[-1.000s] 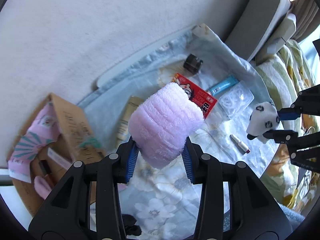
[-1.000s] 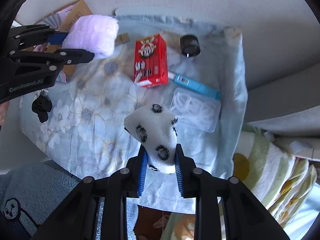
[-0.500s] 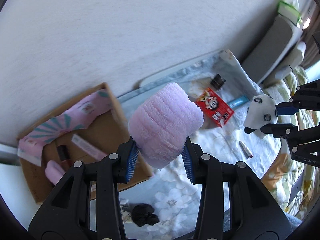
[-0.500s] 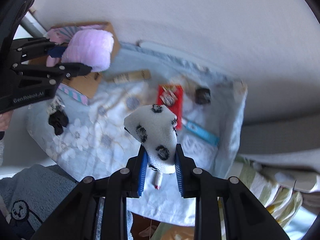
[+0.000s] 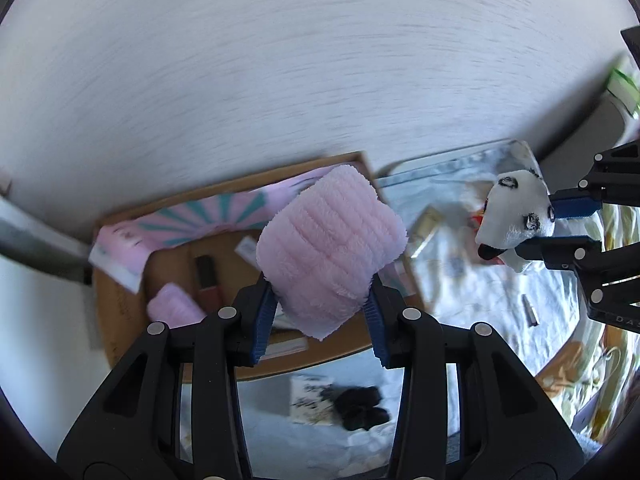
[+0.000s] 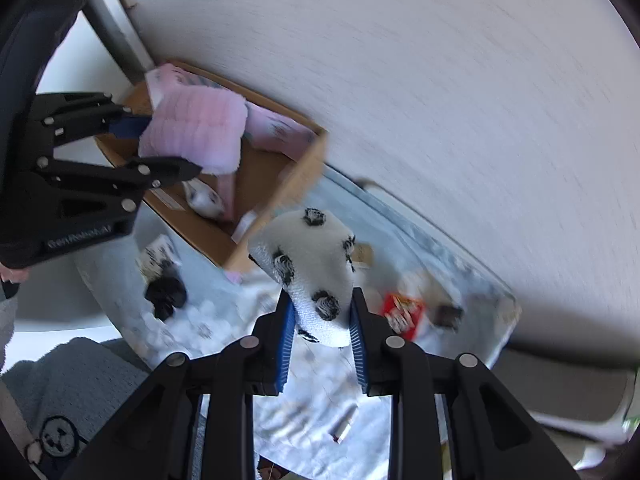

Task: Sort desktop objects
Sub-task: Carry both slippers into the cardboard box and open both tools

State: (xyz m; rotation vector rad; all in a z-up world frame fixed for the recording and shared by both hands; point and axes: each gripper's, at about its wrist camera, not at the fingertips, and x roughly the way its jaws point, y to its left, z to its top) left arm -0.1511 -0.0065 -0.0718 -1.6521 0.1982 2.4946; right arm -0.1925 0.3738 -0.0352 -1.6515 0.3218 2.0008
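Now left gripper (image 5: 320, 320) pinches pink towel (image 5: 330, 248), right over box (image 5: 120, 320) in middle left of frame. Right gripper (image 6: 322, 340) pinches spotted sock (image 6: 310, 268), just past box edge at frame middle. Left one nearer box, likely drops first.

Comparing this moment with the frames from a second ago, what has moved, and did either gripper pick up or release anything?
Both grippers have travelled from over the floral cloth toward the cardboard box. The left gripper now carries the pink fluffy towel over the box; the right gripper follows with the white spotted plush, not yet over it. Nothing was taken or let go. Both grips are unchanged, and the red packet stays on the cloth.
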